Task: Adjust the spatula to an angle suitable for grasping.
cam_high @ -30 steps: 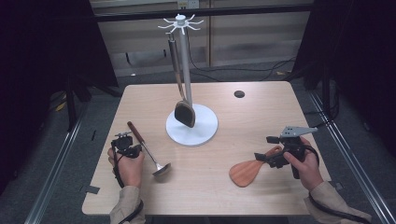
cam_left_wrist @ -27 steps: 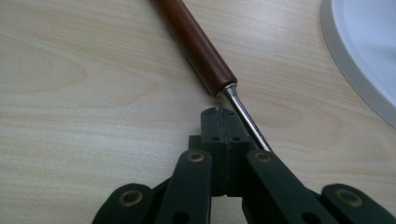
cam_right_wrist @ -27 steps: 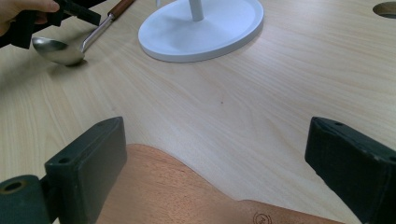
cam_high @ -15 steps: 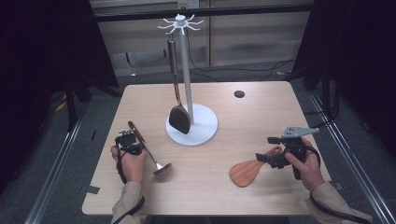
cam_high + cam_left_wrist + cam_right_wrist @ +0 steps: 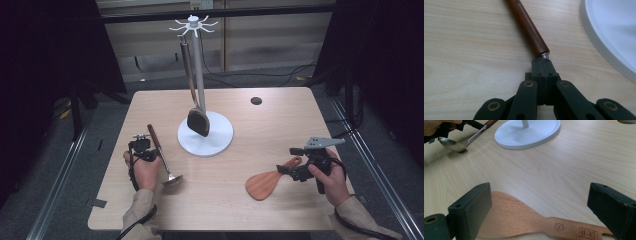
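Surface [image 5: 300, 130]: pale wood, rounded corners, white stand base [image 5: 220, 142] at centre; grey floor and dark room around. Left hand-held gripper [image 5: 145, 150], 8 o'clock, clamped on ladle [image 5: 162, 162]. Right hand-held gripper [image 5: 295, 170], 4 o'clock, jaws wide around wooden spatula [image 5: 265, 183].

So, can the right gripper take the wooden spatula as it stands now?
Probably yes: the right gripper is open, its jaws stand on either side of the wooden spatula handle, and nothing lies between them.

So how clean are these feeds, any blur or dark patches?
High view: table evenly lit, surroundings dark. Left gripper view: ladle handle fairly sharp, the tool's near links soft. Right gripper view: wooden spatula sharp, stand base bright and somewhat washed out, ladle bowl casts a shadow.
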`<state>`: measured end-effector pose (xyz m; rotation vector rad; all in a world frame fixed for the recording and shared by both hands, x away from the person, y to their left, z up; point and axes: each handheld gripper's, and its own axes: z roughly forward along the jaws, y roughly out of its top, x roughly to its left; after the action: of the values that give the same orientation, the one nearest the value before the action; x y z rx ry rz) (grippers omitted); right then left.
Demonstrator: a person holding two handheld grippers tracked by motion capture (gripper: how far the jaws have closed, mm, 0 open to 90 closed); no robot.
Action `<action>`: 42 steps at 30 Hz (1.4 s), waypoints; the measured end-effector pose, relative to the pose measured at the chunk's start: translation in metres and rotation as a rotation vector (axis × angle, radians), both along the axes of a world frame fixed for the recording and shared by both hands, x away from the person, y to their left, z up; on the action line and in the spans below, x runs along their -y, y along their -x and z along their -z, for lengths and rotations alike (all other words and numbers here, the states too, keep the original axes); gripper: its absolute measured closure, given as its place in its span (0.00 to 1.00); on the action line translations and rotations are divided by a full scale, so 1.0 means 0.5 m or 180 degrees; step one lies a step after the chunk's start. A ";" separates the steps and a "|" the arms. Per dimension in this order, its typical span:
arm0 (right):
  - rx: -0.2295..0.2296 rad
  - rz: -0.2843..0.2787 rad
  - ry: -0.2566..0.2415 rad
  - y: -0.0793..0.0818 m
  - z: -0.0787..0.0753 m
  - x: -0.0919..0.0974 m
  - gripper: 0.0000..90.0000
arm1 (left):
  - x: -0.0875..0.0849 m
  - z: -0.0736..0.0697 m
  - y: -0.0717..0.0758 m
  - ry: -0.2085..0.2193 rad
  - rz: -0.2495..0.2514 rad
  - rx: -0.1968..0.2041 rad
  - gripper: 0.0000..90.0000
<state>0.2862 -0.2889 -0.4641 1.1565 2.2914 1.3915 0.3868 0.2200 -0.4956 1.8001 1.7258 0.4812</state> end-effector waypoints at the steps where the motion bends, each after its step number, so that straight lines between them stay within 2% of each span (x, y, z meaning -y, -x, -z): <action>1: -0.0008 0.0012 -0.0022 0.001 -0.001 0.000 0.06 | 0.000 0.000 -0.001 0.0006 -0.0002 -0.0003 1.00; 22: 0.0023 0.0011 -0.0018 0.004 -0.002 0.005 0.06 | 0.020 -0.004 -0.013 0.0096 0.0203 -0.0113 1.00; 28: 0.0041 -0.0011 -0.0014 0.006 -0.005 0.005 0.06 | 0.018 -0.006 -0.012 0.0077 0.0163 -0.0141 0.98; 33: 0.0037 0.0009 -0.0033 0.006 -0.006 0.008 0.06 | 0.014 -0.009 -0.008 0.0094 0.0071 -0.0185 0.95; 35: 0.0043 0.0023 -0.0042 0.006 -0.007 0.009 0.06 | 0.013 -0.013 -0.007 0.0118 0.0056 -0.0209 0.94; 39: 0.0051 0.0025 -0.0043 0.005 -0.008 0.009 0.06 | 0.016 -0.026 -0.006 0.0111 0.0037 -0.0177 0.90; 40: 0.0047 0.0027 -0.0049 0.005 -0.008 0.009 0.06 | 0.017 -0.030 -0.006 0.0120 0.0031 -0.0198 0.87; 42: 0.0046 0.0034 -0.0048 0.004 -0.008 0.008 0.06 | 0.019 -0.037 -0.007 0.0118 0.0041 -0.0228 0.87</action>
<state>0.2841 -0.2929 -0.4600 1.1578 2.2654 1.4112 0.3905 0.2103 -0.4773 1.8211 1.7586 0.3811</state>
